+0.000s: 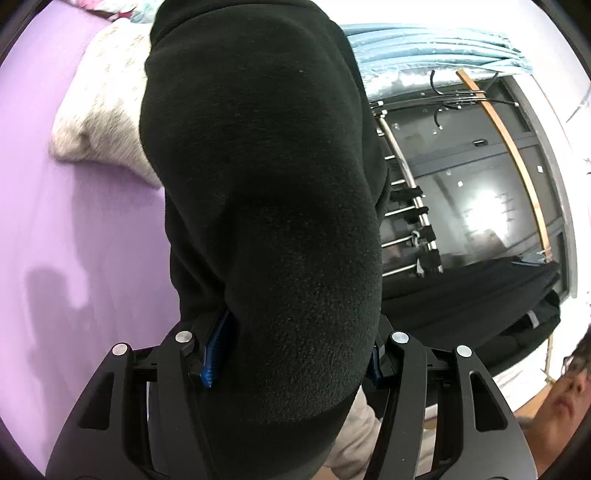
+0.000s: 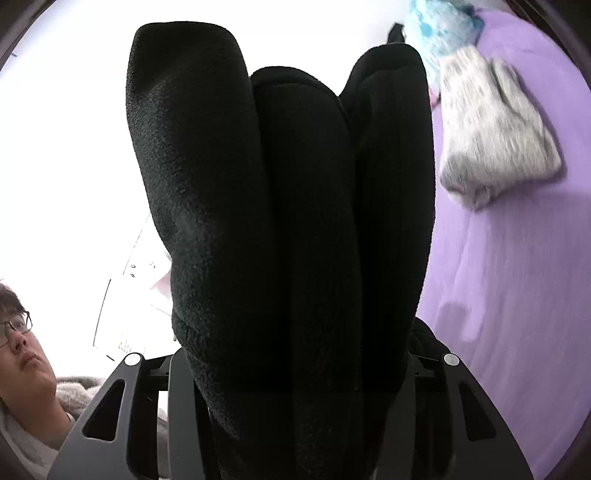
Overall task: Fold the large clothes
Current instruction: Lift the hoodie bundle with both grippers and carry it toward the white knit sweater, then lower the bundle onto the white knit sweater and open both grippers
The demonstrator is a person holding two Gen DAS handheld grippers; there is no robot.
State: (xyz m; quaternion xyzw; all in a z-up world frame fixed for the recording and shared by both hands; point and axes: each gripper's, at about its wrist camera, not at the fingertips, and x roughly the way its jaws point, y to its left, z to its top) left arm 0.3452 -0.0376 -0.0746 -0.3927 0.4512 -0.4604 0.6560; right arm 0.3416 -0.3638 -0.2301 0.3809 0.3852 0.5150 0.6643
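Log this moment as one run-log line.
left hand-held gripper: shut on black fleece garment | right hand-held gripper: shut on same garment | grey fuzzy folded garment: lying on purple bedsheet

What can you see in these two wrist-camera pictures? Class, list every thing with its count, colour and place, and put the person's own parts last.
black fleece garment: one, black, bunched between the jaws of both grippers and filling the middle of each view
grey fluffy garment: one, mottled grey-white, folded on the purple sheet
purple sheet: one, lilac, spread under the clothes
blue patterned fabric: one, light blue, at the far end of the sheet
blue curtain: one, light blue, gathered above the dark window
metal rack: one, silver with black clips, in front of the window
left gripper: one, black with blue pads, closed on the black fleece
right gripper: one, black, closed on the black fleece
person: one, wearing glasses, at the picture's edge
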